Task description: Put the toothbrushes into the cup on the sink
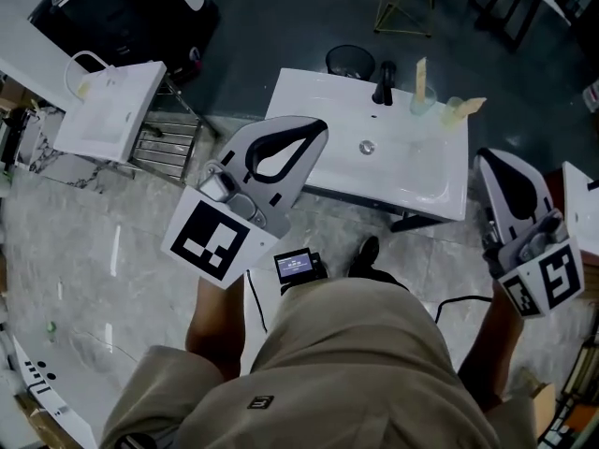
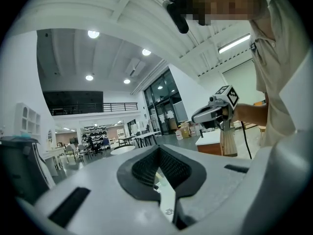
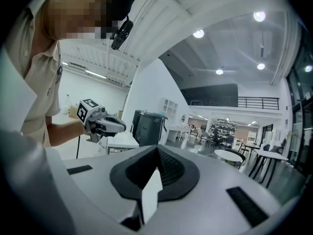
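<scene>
A person in a beige shirt [image 1: 365, 363] stands before a white rectangular ceramic sink [image 1: 318, 134], a grey-and-white two-jaw gripper in each hand. The left gripper [image 1: 316, 127] is raised over the sink's front-left corner. Its jaws are pressed together with nothing between them, as the left gripper view [image 2: 157, 151] shows. The right gripper [image 1: 485, 157] is held just off the sink's right edge, its jaws likewise closed tight and empty in the right gripper view [image 3: 157, 150]. Both grippers point outward across the room, well apart from the sink's contents.

At the back of the sink, a black tap [image 1: 384, 82] stands behind the round drain [image 1: 367, 146]. Just right of the tap, a pale flat-handled toothbrush [image 1: 421, 68] stands upright in a clear cup [image 1: 422, 101]. Further right, near the sink's back-right corner, a second pale toothbrush [image 1: 474, 106] leans out of another small translucent cup [image 1: 455, 112]; finer detail is too small to make out.

A round black bin [image 1: 351, 61] sits on the floor behind the sink, and a second white basin [image 1: 108, 110] stands off to the sink's left on a grey marbled floor [image 1: 94, 279].
</scene>
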`<action>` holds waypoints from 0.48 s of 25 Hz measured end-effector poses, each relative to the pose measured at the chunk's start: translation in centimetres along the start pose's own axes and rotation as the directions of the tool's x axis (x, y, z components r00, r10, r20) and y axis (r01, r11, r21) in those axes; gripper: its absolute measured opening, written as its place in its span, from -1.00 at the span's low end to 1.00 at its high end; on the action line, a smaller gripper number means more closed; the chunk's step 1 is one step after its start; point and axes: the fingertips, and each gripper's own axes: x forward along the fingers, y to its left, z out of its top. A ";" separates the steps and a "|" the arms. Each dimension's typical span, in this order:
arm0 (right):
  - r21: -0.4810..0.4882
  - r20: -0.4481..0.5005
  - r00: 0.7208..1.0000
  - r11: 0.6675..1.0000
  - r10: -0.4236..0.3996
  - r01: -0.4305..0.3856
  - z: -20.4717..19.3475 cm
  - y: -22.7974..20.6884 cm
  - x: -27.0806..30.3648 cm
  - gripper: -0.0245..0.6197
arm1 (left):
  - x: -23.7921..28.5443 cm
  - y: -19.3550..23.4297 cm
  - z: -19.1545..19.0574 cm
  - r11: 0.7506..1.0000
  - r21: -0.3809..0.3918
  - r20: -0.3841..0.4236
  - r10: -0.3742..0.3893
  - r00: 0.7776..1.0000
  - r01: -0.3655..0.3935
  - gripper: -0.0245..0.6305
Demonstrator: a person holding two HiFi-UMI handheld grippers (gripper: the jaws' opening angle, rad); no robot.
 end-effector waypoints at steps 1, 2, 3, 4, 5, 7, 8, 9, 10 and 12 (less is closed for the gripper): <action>0.000 -0.004 1.000 1.000 0.003 -0.003 0.3 0.5 0.0 -0.91 | -0.6 -0.1 0.0 1.000 -0.005 -0.001 0.000 1.000 0.000 -0.91; 0.000 -0.007 1.000 1.000 0.005 -0.005 0.5 0.9 0.0 -0.91 | -1.1 -0.1 0.0 1.000 -0.009 -0.002 0.000 1.000 0.000 -0.91; 0.000 -0.009 1.000 1.000 0.008 -0.008 0.6 1.2 -0.1 -0.91 | -1.5 -0.2 -0.1 1.000 -0.012 -0.003 0.001 1.000 -0.001 -0.91; -0.001 -0.011 1.000 1.000 0.011 -0.011 0.6 1.5 -0.1 -0.91 | -1.7 -0.4 -0.2 1.000 -0.013 -0.003 0.003 1.000 -0.003 -0.91; -0.001 -0.012 1.000 1.000 0.014 -0.014 0.6 1.6 -0.1 -0.91 | -1.9 -0.5 -0.3 1.000 -0.015 -0.003 0.005 1.000 -0.005 -0.91; -0.002 -0.014 1.000 1.000 0.020 -0.020 0.6 1.9 -0.2 -0.91 | -2.2 -0.6 -0.4 1.000 -0.017 -0.004 0.010 1.000 -0.010 -0.91; -0.002 -0.016 1.000 1.000 0.023 -0.023 0.6 2.0 -0.2 -0.91 | -2.3 -0.7 -0.4 1.000 -0.017 -0.004 0.012 1.000 -0.012 -0.91; -0.002 -0.018 1.000 1.000 0.025 -0.025 0.5 2.2 -0.2 -0.91 | -2.5 -0.8 -0.5 1.000 -0.018 -0.003 0.012 1.000 -0.012 -0.91; -0.001 -0.021 0.999 1.000 0.026 -0.026 0.4 2.5 -0.3 -0.91 | -2.7 -1.0 -0.6 1.000 -0.019 -0.002 0.011 1.000 -0.011 -0.91; 0.001 -0.025 0.999 1.000 0.026 -0.026 -0.1 3.0 -0.5 -0.91 | -3.0 -1.4 -1.1 1.000 -0.021 0.000 0.007 1.000 -0.007 -0.91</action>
